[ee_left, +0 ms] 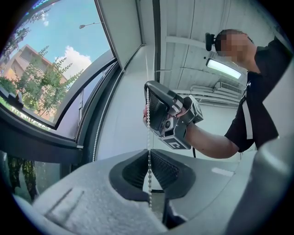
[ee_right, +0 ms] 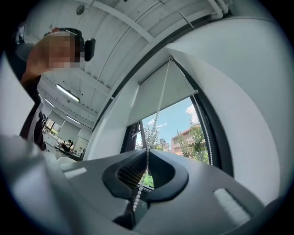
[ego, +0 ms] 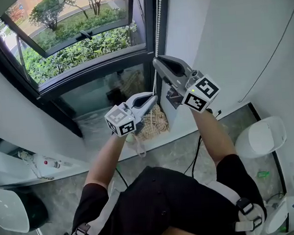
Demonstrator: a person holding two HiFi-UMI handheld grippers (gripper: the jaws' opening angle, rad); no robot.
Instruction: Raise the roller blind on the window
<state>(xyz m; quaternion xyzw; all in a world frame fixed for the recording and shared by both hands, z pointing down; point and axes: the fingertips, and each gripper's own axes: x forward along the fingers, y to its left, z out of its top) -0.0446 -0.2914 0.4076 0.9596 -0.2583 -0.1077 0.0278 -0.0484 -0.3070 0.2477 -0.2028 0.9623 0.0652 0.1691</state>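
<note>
While left tool (ego: 153, 96) and right tool (ego: 156, 61) pinch it, white bead chain (ego: 156, 23) hangs straight

Daylight through the window (ego: 81, 38) does most of the work. The head view is bright and even, the greenery outside vivid, and the floor (ego: 160, 156) greyer, with only faint shadows. In the left gripper view the sky (ee_left: 50, 36) is very bright and a ceiling light strip (ee_left: 223, 69) glares white. Both gripper views bend hard at the edges and fall off into dark corners. The left hand-held gripper (ee_left: 149, 153) and the right hand-held gripper (ee_right: 148, 150) look soft and blurred close to the lens — the bead chain (ee_left: 148, 137) reads crisp.
</note>
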